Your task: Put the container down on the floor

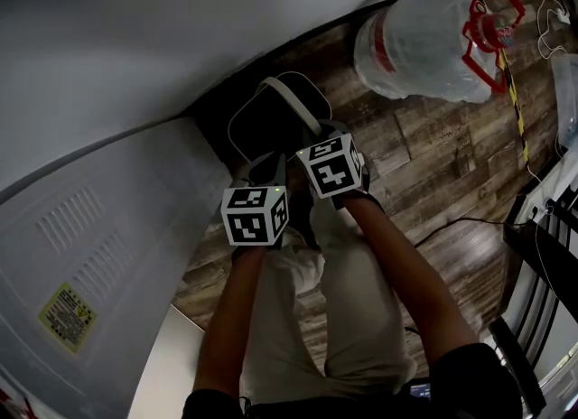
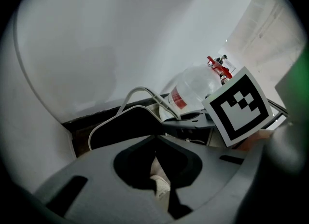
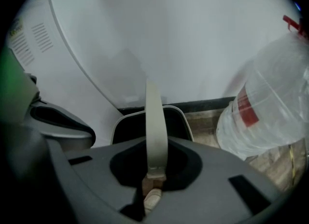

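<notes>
Black container (image 1: 271,119) with a pale handle (image 3: 156,121) sits just ahead of both hand-held grippers, at the foot of a white wall over the wooden floor (image 1: 433,164). The right hand-held gripper (image 3: 155,170) is clamped on the handle. The left hand-held gripper (image 2: 155,143) is closed at the container's near rim.

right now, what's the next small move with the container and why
Probably lower the right gripper straight down. Its jaws are shut on the handle, and the container seems to hang beside the wall, so its base should meet the wood floor before any release. Whether it already touches is unclear.
</notes>
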`<state>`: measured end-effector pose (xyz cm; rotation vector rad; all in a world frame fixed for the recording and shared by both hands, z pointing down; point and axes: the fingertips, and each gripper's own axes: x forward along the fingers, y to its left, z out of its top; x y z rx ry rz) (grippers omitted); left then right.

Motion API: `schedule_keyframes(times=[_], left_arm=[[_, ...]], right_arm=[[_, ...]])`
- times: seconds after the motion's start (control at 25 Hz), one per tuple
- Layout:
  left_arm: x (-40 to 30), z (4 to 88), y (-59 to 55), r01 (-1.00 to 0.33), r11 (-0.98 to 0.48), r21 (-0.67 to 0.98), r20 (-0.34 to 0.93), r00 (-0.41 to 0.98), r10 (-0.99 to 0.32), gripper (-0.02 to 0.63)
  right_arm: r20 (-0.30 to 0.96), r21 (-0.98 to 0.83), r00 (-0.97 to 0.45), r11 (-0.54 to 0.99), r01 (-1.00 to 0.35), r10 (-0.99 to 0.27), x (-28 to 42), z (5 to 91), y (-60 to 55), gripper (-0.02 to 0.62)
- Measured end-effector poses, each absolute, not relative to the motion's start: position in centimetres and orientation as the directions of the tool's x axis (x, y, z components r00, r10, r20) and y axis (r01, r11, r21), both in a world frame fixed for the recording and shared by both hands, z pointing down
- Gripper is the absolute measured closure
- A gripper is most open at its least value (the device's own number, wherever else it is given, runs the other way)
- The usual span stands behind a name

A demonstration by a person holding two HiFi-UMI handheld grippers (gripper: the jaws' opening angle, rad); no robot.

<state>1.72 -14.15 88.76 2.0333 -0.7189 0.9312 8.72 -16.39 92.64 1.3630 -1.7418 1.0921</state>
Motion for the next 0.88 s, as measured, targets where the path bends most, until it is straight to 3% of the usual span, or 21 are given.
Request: schedule_keyframes(times=[0.88], left_arm=[[5.7,92.3,-12.9,-0.676,-0.604,0.423,0.802,0.589,-0.097,0.591]], right_arm=[[0.867,-0.221,-0.189,-0.016,-0.975,-0.461,14.2,95.8,-15.6,0.563]])
